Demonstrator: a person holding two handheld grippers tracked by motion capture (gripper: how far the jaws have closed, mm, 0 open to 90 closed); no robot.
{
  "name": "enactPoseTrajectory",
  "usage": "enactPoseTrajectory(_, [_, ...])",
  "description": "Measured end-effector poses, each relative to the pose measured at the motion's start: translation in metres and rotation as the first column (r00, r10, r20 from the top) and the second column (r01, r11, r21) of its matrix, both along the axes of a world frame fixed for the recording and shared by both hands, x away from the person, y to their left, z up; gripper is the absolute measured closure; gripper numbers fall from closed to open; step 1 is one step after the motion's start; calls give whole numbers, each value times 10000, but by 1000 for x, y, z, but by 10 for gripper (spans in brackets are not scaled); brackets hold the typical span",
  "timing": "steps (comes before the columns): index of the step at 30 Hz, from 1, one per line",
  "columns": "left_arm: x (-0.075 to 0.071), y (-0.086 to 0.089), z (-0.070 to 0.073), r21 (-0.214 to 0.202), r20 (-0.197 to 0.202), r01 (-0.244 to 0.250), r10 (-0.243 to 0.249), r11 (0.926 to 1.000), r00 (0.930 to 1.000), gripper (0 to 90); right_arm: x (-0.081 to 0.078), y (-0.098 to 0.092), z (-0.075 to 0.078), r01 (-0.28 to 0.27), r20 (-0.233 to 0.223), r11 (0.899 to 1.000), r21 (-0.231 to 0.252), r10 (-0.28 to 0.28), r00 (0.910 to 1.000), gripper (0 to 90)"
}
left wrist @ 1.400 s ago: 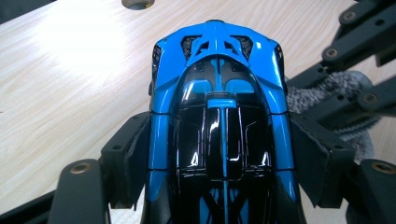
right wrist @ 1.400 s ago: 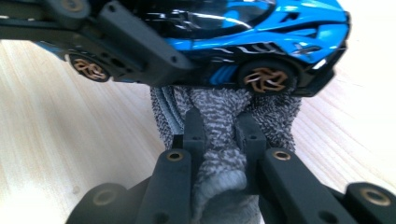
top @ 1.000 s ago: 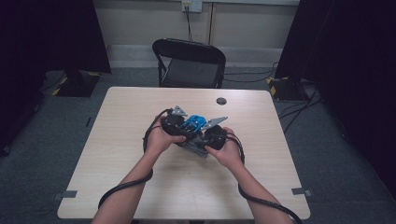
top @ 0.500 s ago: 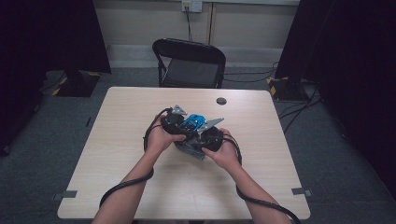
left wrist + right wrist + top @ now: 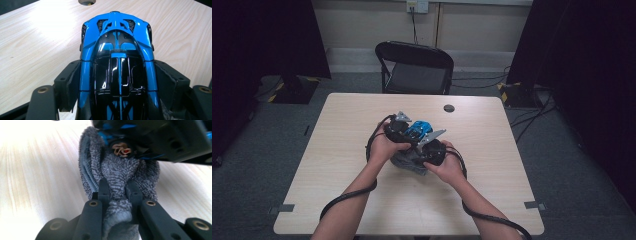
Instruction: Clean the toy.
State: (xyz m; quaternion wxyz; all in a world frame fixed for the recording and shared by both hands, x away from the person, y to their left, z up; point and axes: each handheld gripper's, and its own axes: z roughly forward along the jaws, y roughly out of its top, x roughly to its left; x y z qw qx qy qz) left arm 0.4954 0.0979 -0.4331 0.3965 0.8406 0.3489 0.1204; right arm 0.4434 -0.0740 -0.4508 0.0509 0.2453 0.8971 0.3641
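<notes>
Currently your left gripper (image 5: pixel 117 100) clamps the glossy blue-and-black toy car (image 5: pixel 117 62) while your right gripper (image 5: pixel 117 202) pinches the grey terry cloth (image 5: pixel 117 170) beneath the car, mid-wipe; next, rub onward.

- Bare tabletop (image 5: pixel 337 165) is lying free on every side of the hands.
- Only a small dark round disc (image 5: pixel 449 108) is sitting near the far edge.
- A black chair (image 5: pixel 416 67) is standing behind it.

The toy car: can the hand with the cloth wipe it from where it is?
Probably yes. The right gripper pinches the cloth, whose far end already lies against the car, which the left gripper clamps. Nothing stands between them.
</notes>
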Motion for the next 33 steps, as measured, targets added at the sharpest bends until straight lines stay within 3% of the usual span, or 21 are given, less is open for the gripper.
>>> enactPoseTrajectory(10, [8,14,5,238,117,-247,244,9994,9996,283,-3,-4,1,-249,16,9996,-105,249,9997,778])
enactPoseTrajectory(12, [8,18,6,274,175,-364,359,9990,9992,283,-2,-9,1,-142,54,9996,-262,144,9999,778])
enactPoseTrajectory(20, [2,37,3,344,138,-600,596,9976,9981,283,5,-27,7,396,45,9992,-10,-396,9992,777])
enactPoseTrajectory(27, [-5,52,-1,553,14,-707,707,9960,9975,283,7,-39,12,715,141,9974,-93,-713,9974,777])
enactPoseTrajectory(33, [-13,61,-5,463,-51,-750,753,9961,9971,283,10,-51,14,1054,181,9943,-137,-1051,9943,776])
